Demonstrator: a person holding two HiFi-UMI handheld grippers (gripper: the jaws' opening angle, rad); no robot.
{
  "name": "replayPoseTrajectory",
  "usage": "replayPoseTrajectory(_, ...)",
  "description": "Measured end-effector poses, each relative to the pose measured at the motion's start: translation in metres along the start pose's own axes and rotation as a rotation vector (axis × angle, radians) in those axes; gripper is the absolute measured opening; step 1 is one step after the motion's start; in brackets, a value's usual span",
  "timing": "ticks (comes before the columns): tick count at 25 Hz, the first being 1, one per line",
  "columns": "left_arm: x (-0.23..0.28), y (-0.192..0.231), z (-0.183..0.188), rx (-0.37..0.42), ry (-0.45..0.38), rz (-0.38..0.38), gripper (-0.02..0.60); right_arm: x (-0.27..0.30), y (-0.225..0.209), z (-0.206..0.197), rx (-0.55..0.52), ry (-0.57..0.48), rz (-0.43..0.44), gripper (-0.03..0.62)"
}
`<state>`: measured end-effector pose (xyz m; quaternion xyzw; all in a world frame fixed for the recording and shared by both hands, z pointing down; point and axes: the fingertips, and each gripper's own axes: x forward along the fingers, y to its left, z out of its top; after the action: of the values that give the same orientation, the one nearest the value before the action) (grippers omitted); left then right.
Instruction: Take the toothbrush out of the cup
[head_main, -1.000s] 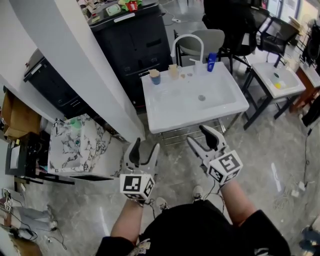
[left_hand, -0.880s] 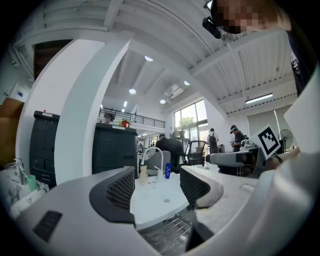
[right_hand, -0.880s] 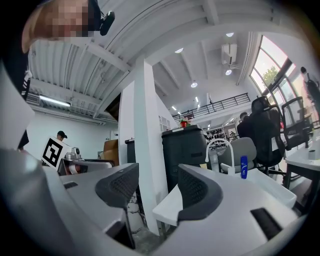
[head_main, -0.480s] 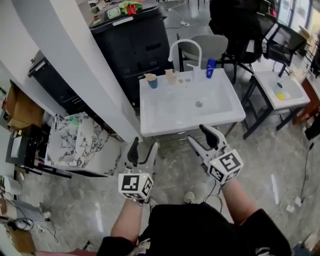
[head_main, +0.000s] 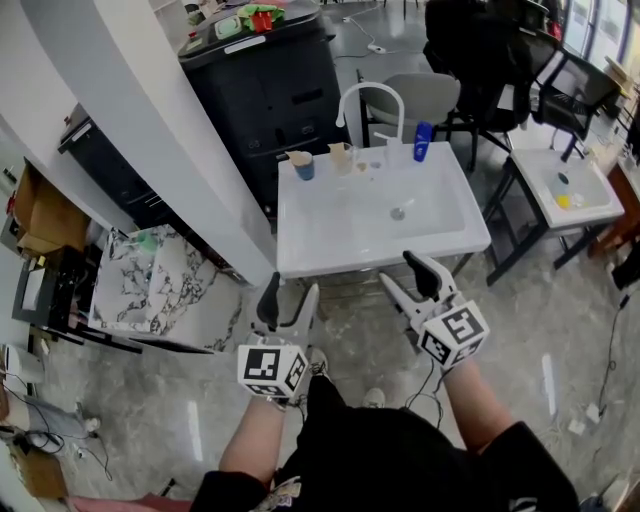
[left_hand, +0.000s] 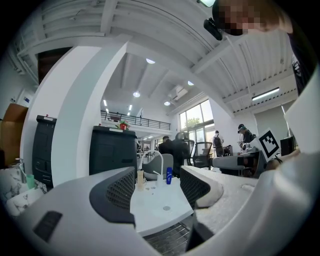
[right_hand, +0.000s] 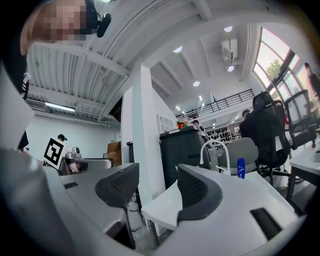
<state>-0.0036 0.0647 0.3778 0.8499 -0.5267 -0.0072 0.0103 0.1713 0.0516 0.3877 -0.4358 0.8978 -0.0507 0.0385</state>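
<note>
A: What do we have at our far left?

B: A marble-patterned box (head_main: 150, 290) on the floor. Behind it stands a black cabinet (head_main: 265, 85), next to a white pillar (head_main: 150, 120).

A: And our left tool (head_main: 289, 298)?

B: We hold it low, just short of the front left corner of the washbasin (head_main: 350, 225). Its jaws stand apart with nothing between them. Its own view shows only the distant washbasin through the gap.

A: Where is the cup?

B: We see two on the back rim, towards the left. One is a blue cup (head_main: 303, 165) with something pale at its mouth, and just right of it is a beige cup (head_main: 342, 157). Both are well apart from our tools. The toothbrush is too small for us to make out, so we cannot tell which cup holds it.

A: What comes next along that rim?

B: The white arched faucet (head_main: 372, 84), then a blue bottle (head_main: 423, 140) standing upright. A grey chair (head_main: 420, 90) is behind them.

A: And our right tool (head_main: 405, 278)?

B: It sits near the washbasin's front edge, right of the middle, pointing towards it. Its jaws are spread too and hold nothing. In its view we see the washbasin's corner beyond them.

A: And at the far right?

B: A small white table (head_main: 590, 185) with a yellow item (head_main: 565, 200) on it, standing apart from the washbasin.
</note>
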Motion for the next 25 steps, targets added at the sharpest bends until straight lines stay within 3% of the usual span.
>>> replayPoseTrajectory(11, 0.061, 0.052, -0.008, -0.026, -0.003, -0.061, 0.265, 0.06, -0.027, -0.004, -0.015, 0.015, -0.064, 0.24)
replayPoseTrajectory(25, 0.164, 0.181, -0.02, -0.064, 0.021, -0.146, 0.265, 0.213, -0.055, -0.012, -0.013, 0.054, -0.165, 0.245)
